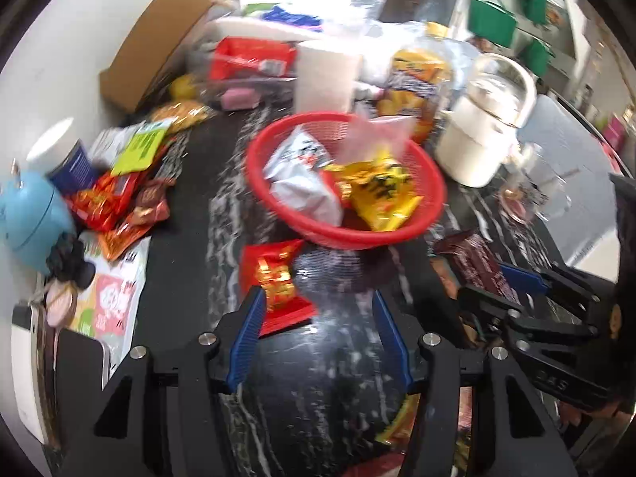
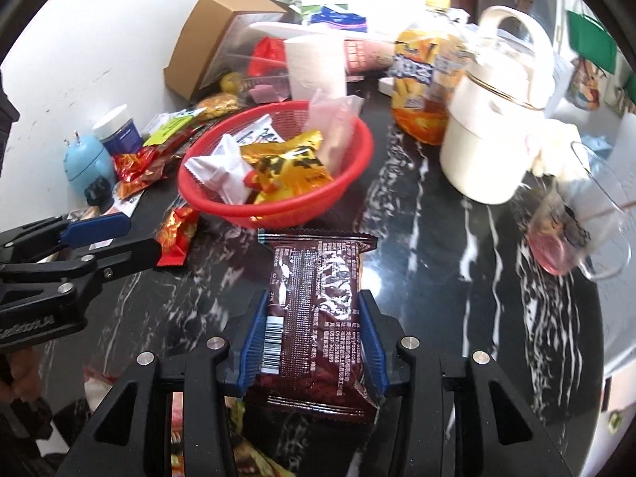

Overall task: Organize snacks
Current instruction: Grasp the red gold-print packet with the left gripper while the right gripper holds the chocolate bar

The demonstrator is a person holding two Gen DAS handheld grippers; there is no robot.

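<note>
The right gripper (image 2: 314,318) is clamped on a dark brown snack packet (image 2: 314,298). Its blue pads (image 2: 254,342) press against both long edges, and the packet's far end sticks out toward the red basket (image 2: 278,206). From the left wrist view the same packet (image 1: 477,266) shows at the right, held above the black marbled tabletop (image 1: 318,377).

The left gripper (image 1: 318,318) stands partly open with bare tabletop between its fingers. A small red and gold packet (image 1: 278,282) sits just at its left finger (image 1: 250,334), seemingly touching the pad, though the blur keeps me from being sure. Nothing is pinched between the two pads.

The basket sits mid-table, just beyond both grippers, and holds a white packet (image 2: 218,167), a yellow packet (image 2: 290,167) and a pale pink bag (image 2: 334,135) leaning on its far rim. More loose snack packets (image 1: 119,194) lie heaped at the left, beside a blue round gadget (image 1: 31,218). To the right of the basket stand a cream pot with a handle (image 2: 489,139), an orange bag (image 2: 421,79) and a clear glass mug (image 2: 580,230).
</note>
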